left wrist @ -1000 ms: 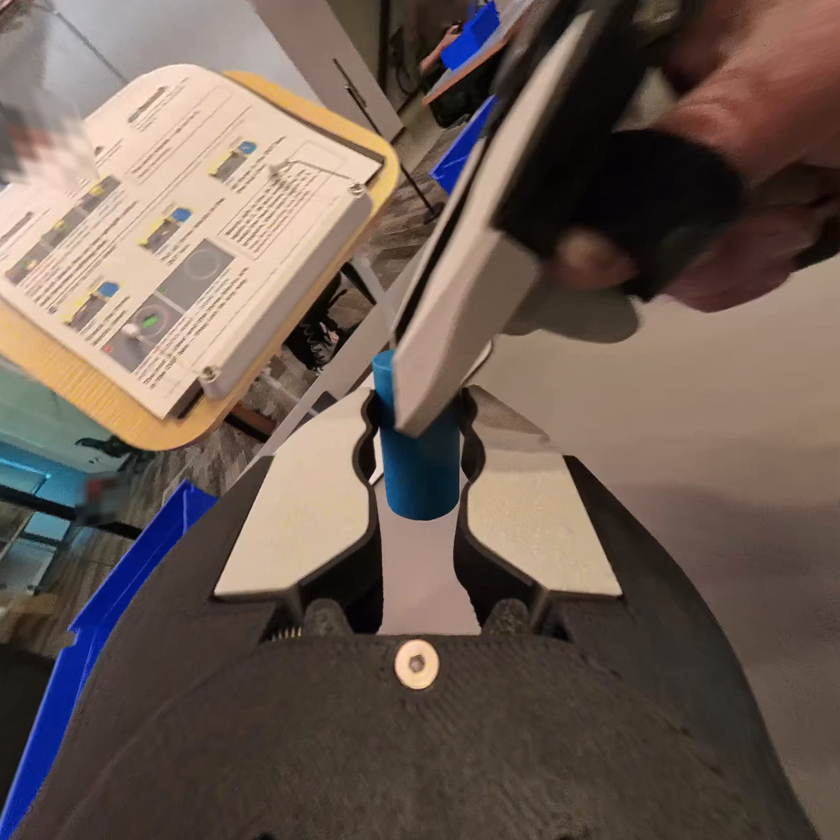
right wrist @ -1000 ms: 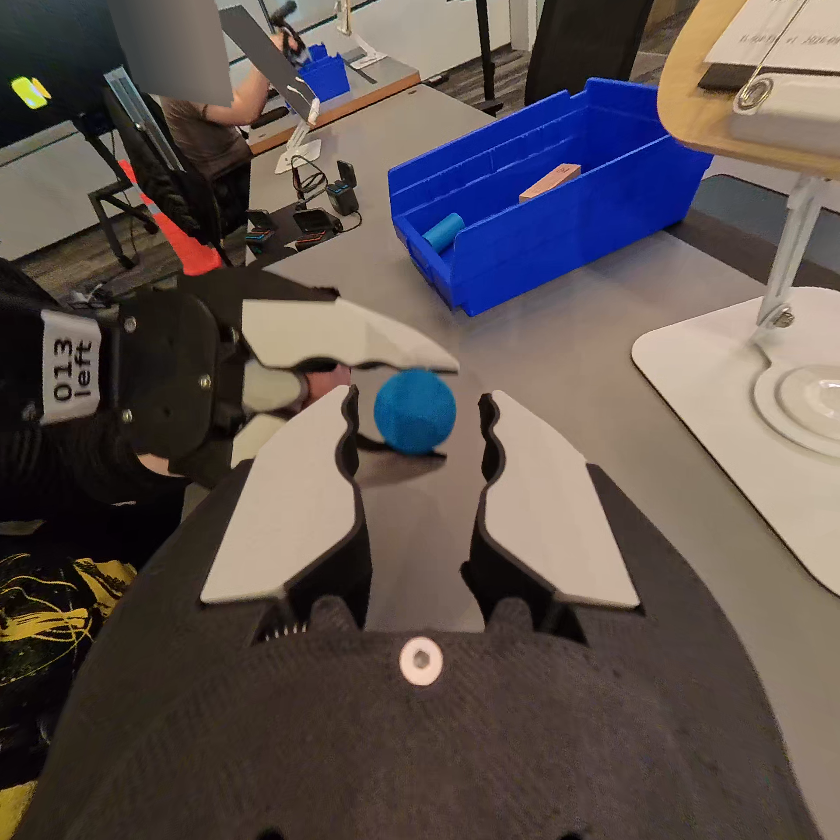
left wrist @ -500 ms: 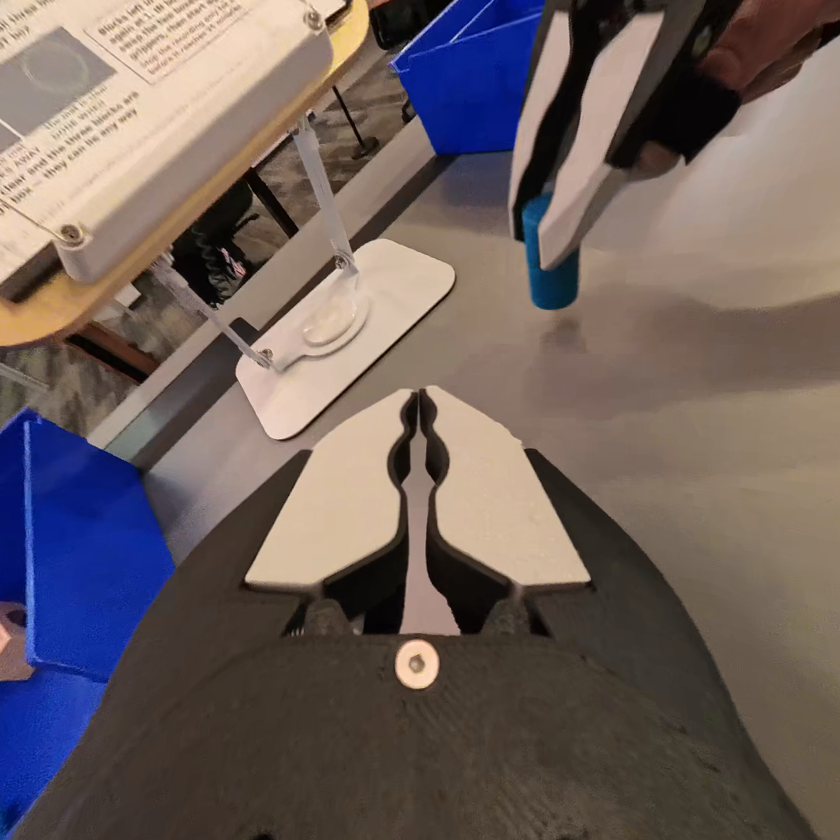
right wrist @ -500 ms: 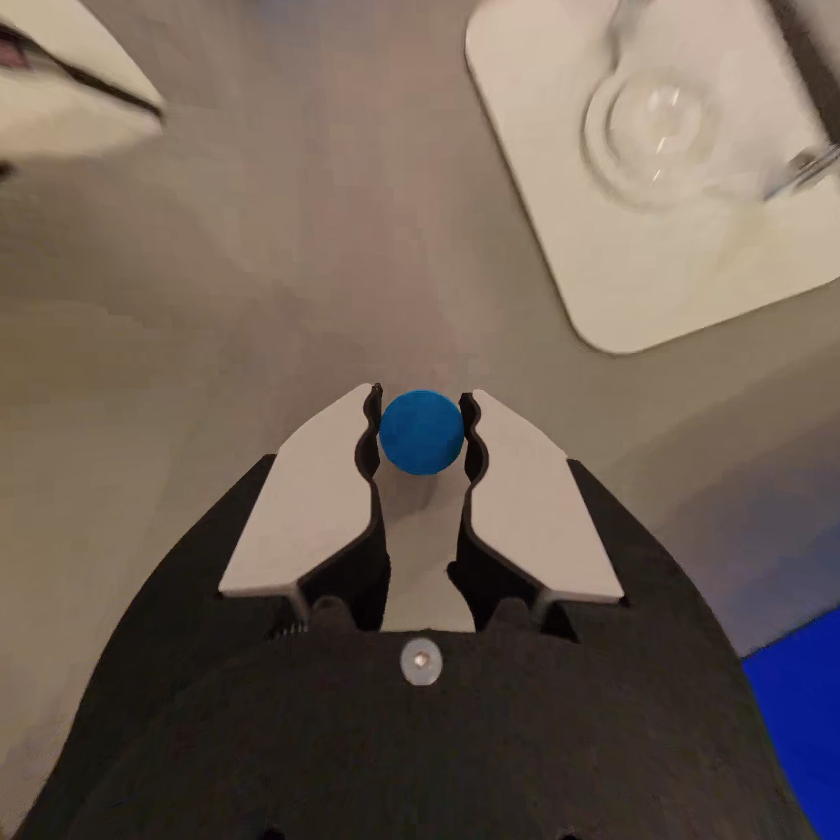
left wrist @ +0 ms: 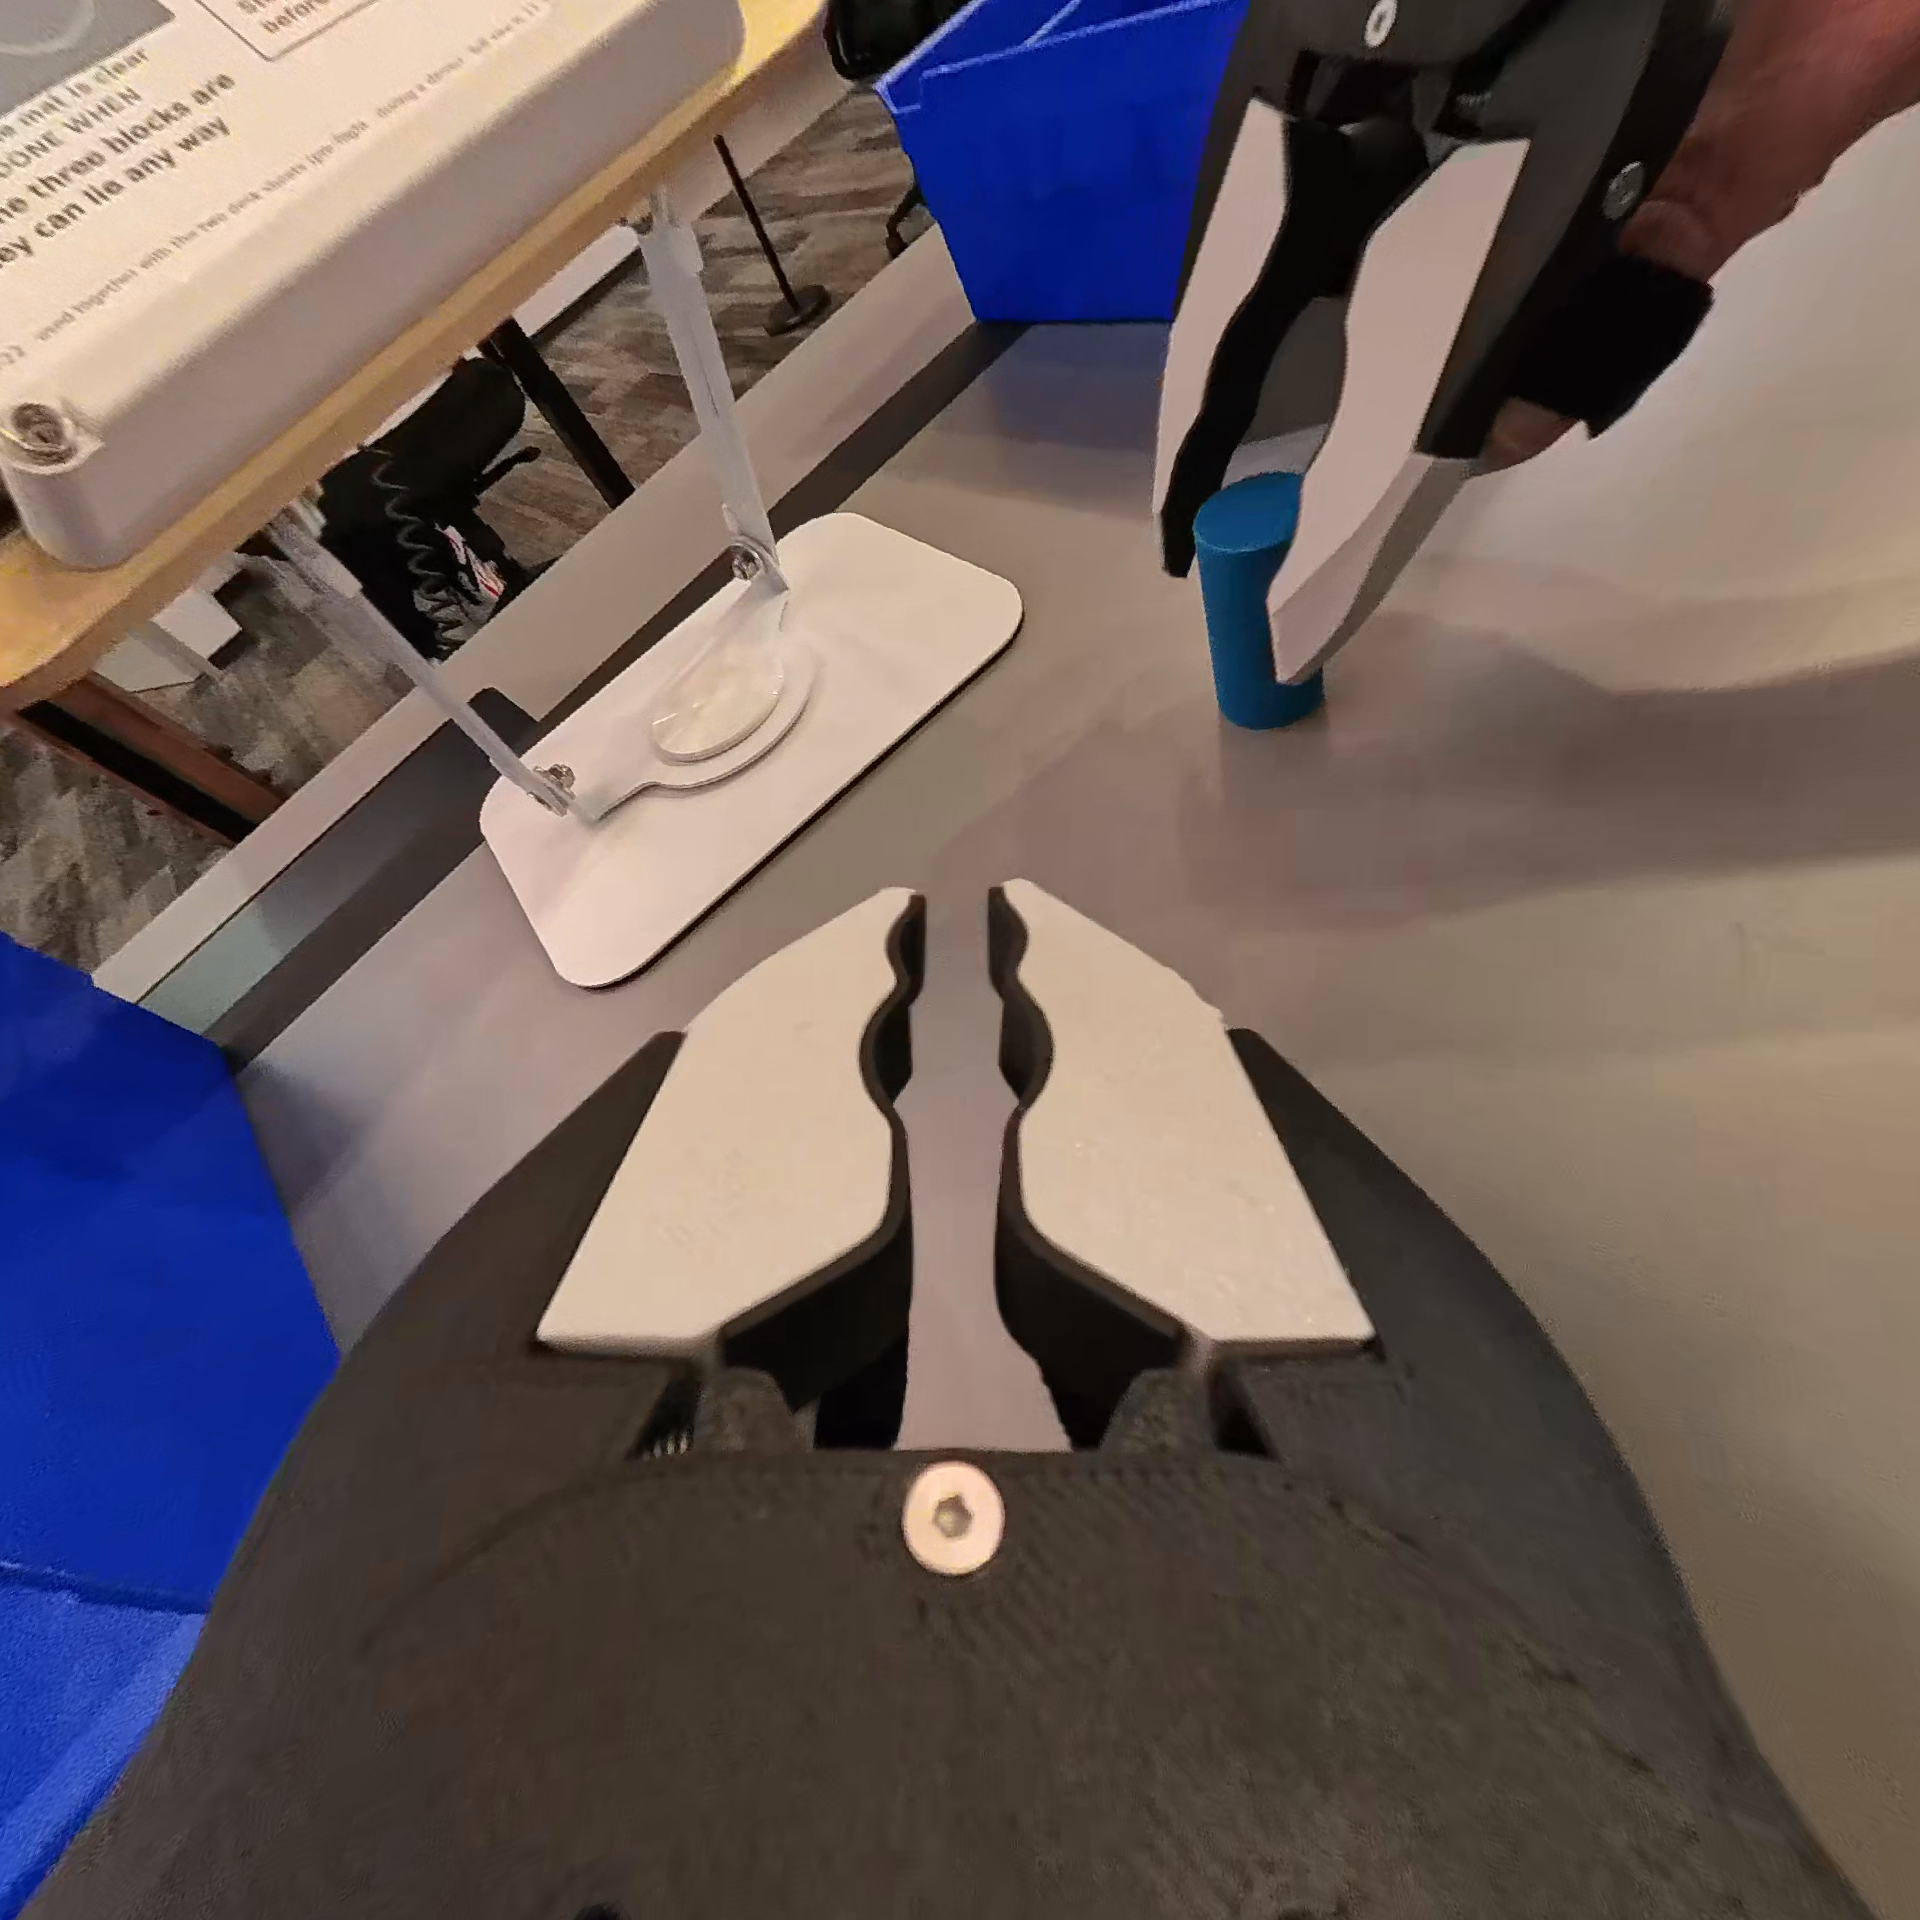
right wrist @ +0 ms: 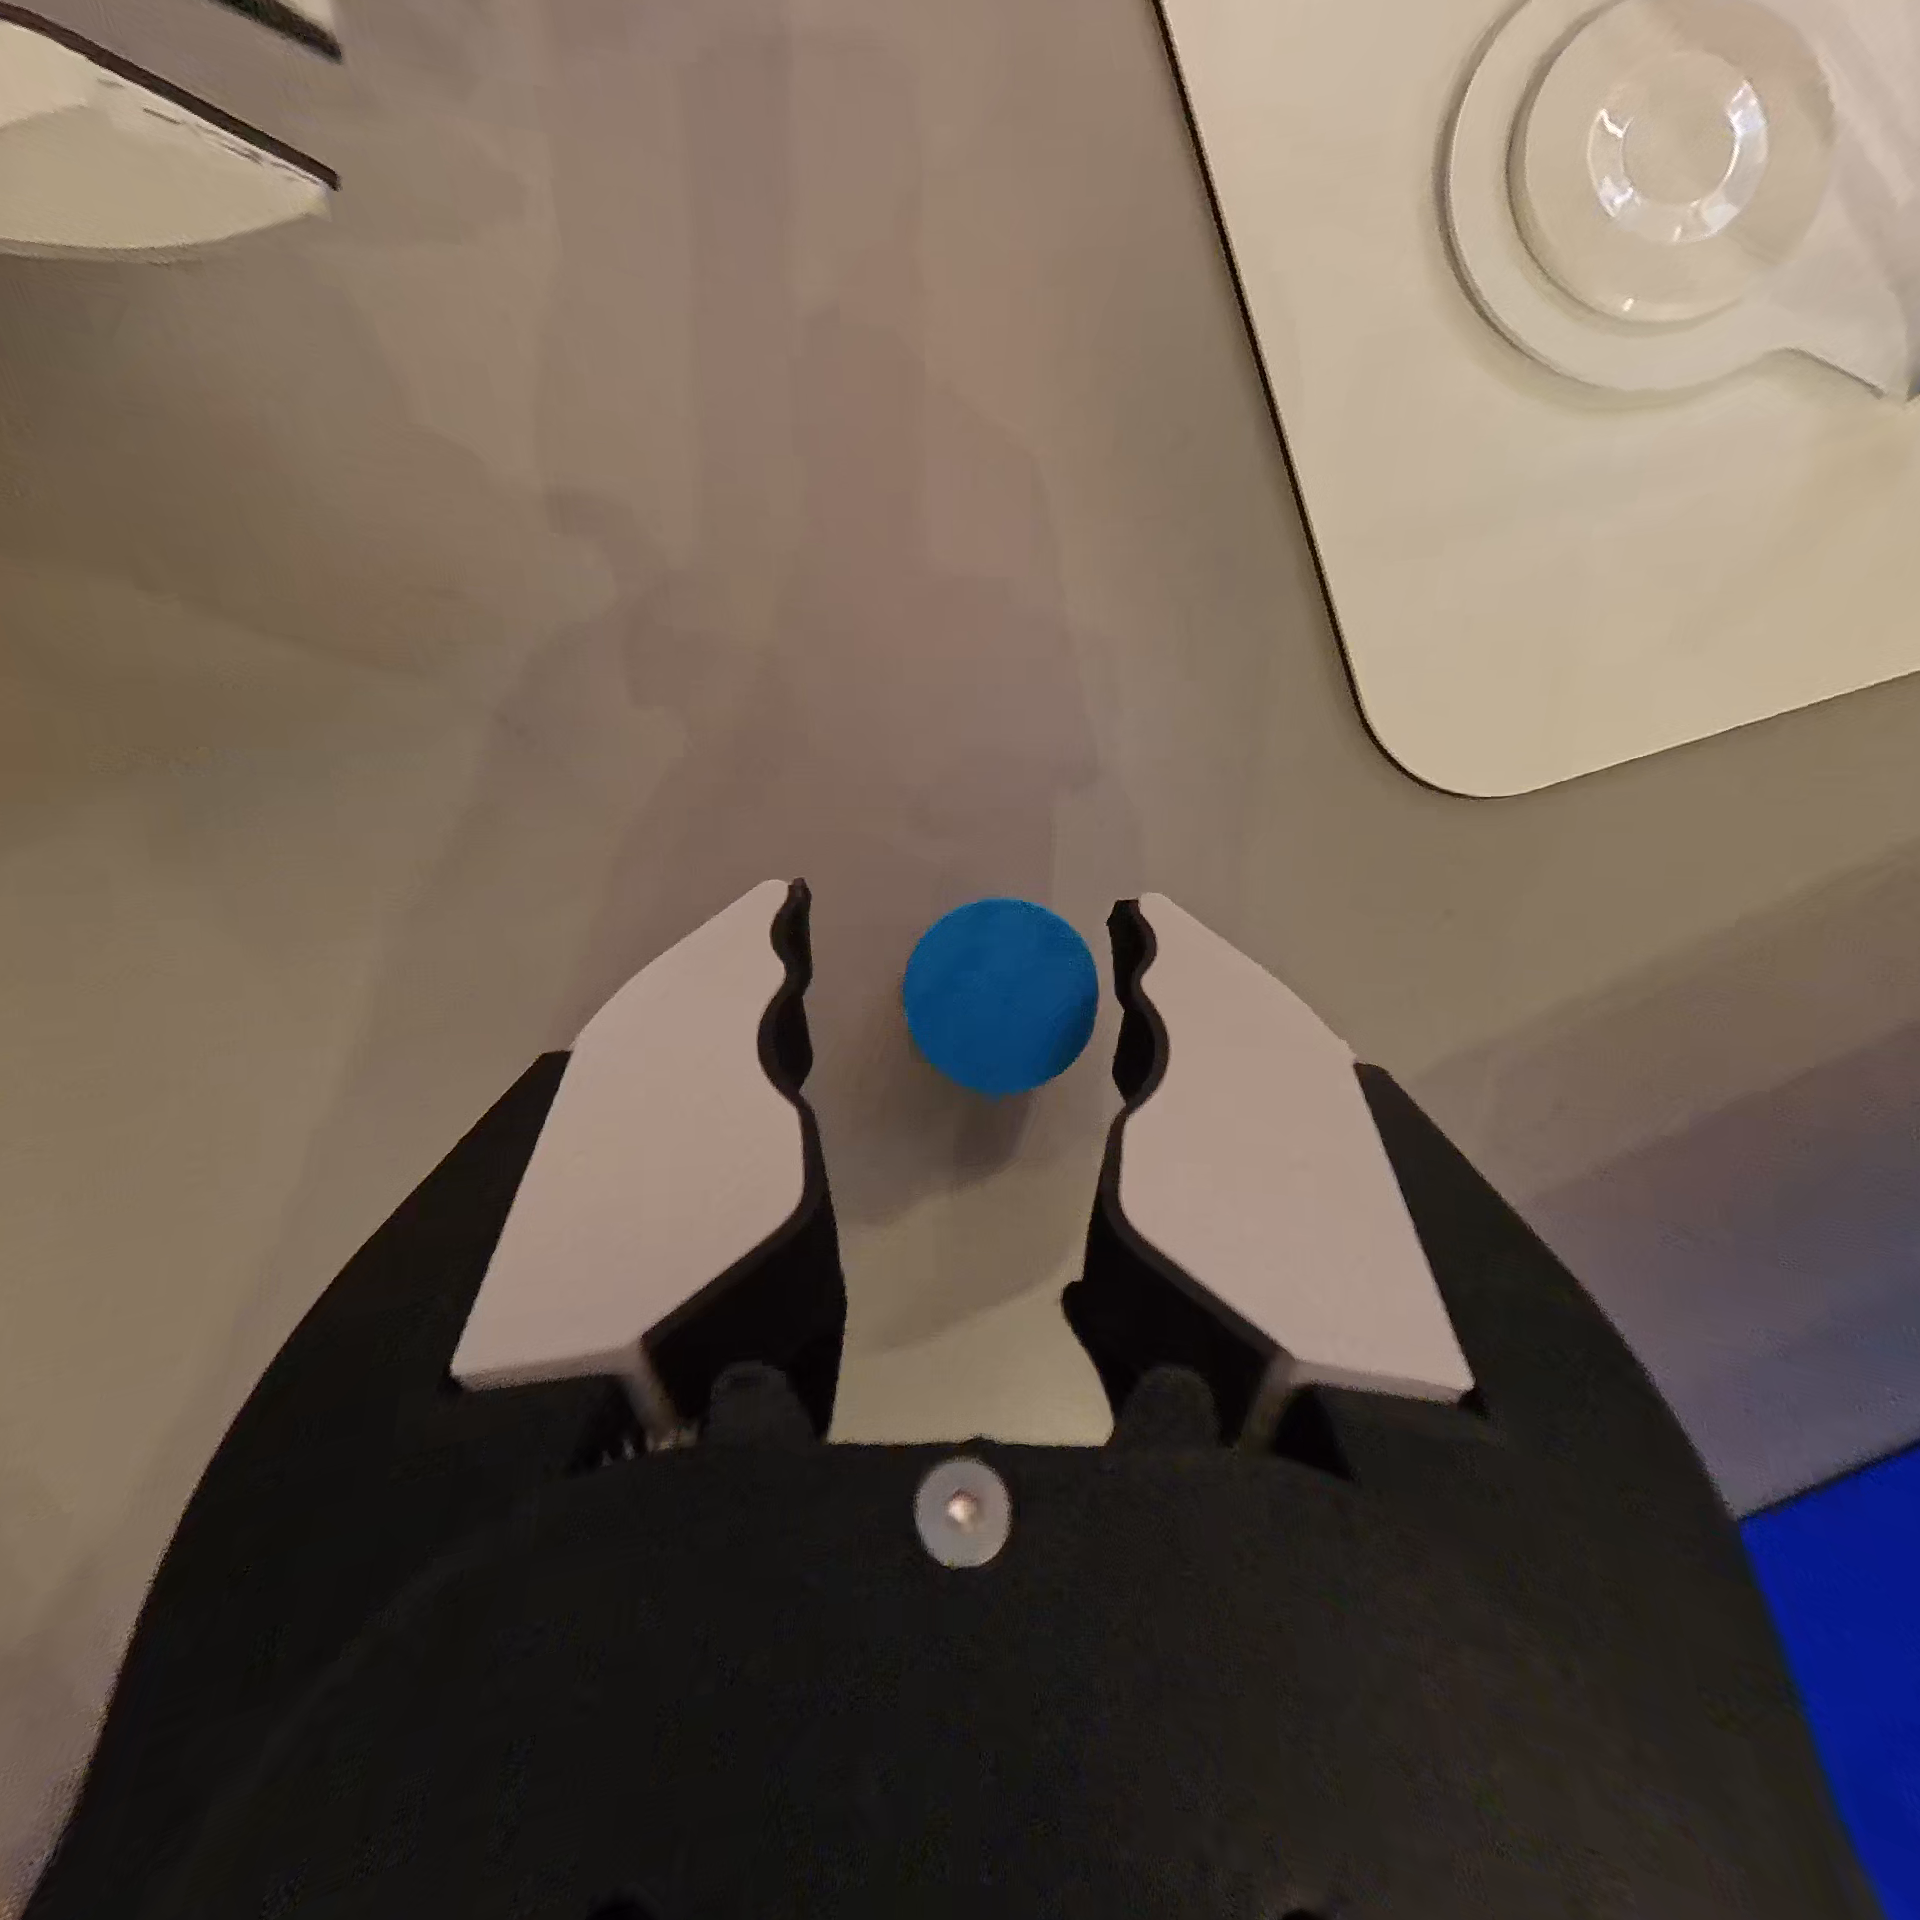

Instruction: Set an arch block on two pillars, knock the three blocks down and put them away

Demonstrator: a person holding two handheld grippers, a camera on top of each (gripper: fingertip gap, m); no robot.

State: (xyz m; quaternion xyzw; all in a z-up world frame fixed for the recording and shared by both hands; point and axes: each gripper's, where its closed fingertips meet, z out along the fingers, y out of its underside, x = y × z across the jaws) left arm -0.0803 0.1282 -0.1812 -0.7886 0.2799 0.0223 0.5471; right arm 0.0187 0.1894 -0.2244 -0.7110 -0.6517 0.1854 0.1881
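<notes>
One blue cylinder [left wrist: 1252, 613], matte and slightly grainy, is being seen standing upright on the smooth grey counter [left wrist: 1455, 935]. In the right wrist view only its round top [right wrist: 1000, 995] is being shown, from straight above.

The right gripper [right wrist: 954, 914] is being held pointing down over the cylinder, its jaws spread wide to either side of it, with a clear gap on the left and a narrower one on the right; nothing is being gripped. From the left wrist view the same gripper [left wrist: 1236, 613] is being seen at about one o'clock, held by a hand [left wrist: 1704, 197], with its flat white fingers [left wrist: 1361, 509] flanking the cylinder.

The left gripper [left wrist: 954, 904] is being held low over the counter, well apart from the cylinder, its jaws left only a narrow slit apart and empty. Its fingers are white and finely textured, with wavy black inner edges.

A white stand base [left wrist: 831, 665] with rounded corners and a clear round disc is lying on the counter at eleven o'clock, carrying a tilted board with a printed sheet [left wrist: 260, 187]. Two blue plastic bins are being partly shown: one at twelve o'clock [left wrist: 1060, 208], one at nine o'clock [left wrist: 125, 1299]. Their contents cannot be told.
</notes>
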